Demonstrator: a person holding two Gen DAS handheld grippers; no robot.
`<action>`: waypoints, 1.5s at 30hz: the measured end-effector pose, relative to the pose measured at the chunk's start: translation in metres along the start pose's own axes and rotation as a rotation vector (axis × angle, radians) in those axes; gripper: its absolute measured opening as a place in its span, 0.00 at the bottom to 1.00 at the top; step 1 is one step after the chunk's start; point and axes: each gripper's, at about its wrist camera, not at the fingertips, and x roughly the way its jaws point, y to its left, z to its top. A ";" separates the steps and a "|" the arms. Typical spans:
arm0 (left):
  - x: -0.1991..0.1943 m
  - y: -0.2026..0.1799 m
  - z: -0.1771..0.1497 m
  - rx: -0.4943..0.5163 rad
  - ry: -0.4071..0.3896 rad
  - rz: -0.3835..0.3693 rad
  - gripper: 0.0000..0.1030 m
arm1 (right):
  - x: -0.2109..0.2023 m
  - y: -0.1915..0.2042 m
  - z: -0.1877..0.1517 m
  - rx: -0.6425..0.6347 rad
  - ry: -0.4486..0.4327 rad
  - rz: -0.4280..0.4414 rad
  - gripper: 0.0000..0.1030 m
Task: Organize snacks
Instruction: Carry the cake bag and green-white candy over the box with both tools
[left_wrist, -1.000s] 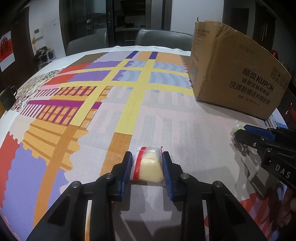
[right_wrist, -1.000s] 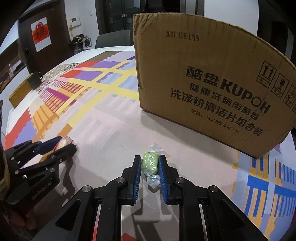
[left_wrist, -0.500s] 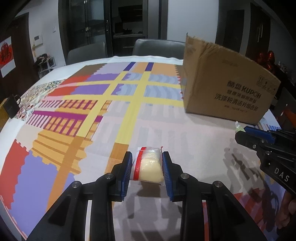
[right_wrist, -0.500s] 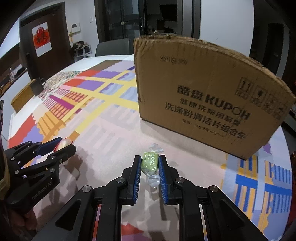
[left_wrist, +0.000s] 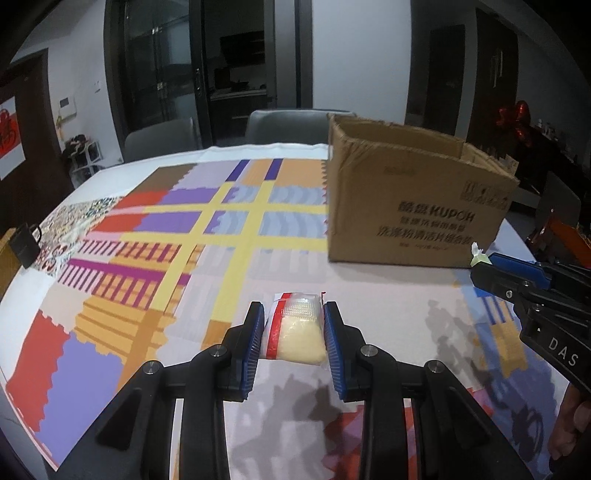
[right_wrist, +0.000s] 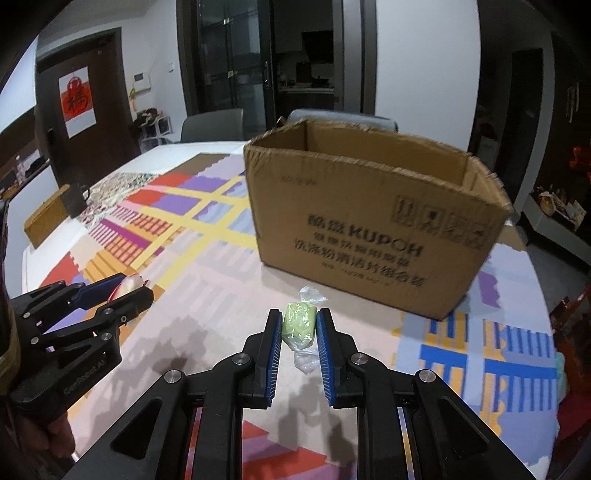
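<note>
My left gripper (left_wrist: 294, 325) is shut on a yellow snack in a clear wrapper with a red stripe (left_wrist: 297, 334), held above the table. My right gripper (right_wrist: 298, 328) is shut on a green wrapped snack (right_wrist: 298, 325), also held in the air. An open brown cardboard box (left_wrist: 413, 206) stands ahead and to the right in the left wrist view; in the right wrist view the box (right_wrist: 373, 221) is straight ahead, its inside partly visible. Each gripper shows in the other's view: the right gripper (left_wrist: 484, 264) and the left gripper (right_wrist: 127, 288).
The round table carries a colourful patterned cloth (left_wrist: 155, 251). A small dark bag (left_wrist: 24, 245) sits at its far left edge. Grey chairs (left_wrist: 288, 125) stand behind the table. The table edge runs close on the right (right_wrist: 539, 280).
Both grippers have risen with their snacks, so the box's open top now shows. The box looks smaller and lower in both views.
</note>
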 end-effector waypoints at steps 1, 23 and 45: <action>-0.002 -0.003 0.003 0.002 -0.004 -0.004 0.31 | -0.003 -0.002 0.001 0.003 -0.007 -0.004 0.20; -0.011 -0.049 0.091 0.070 -0.123 -0.085 0.31 | -0.049 -0.050 0.055 0.075 -0.164 -0.104 0.20; 0.034 -0.077 0.177 0.099 -0.191 -0.149 0.32 | -0.028 -0.094 0.118 0.103 -0.219 -0.175 0.20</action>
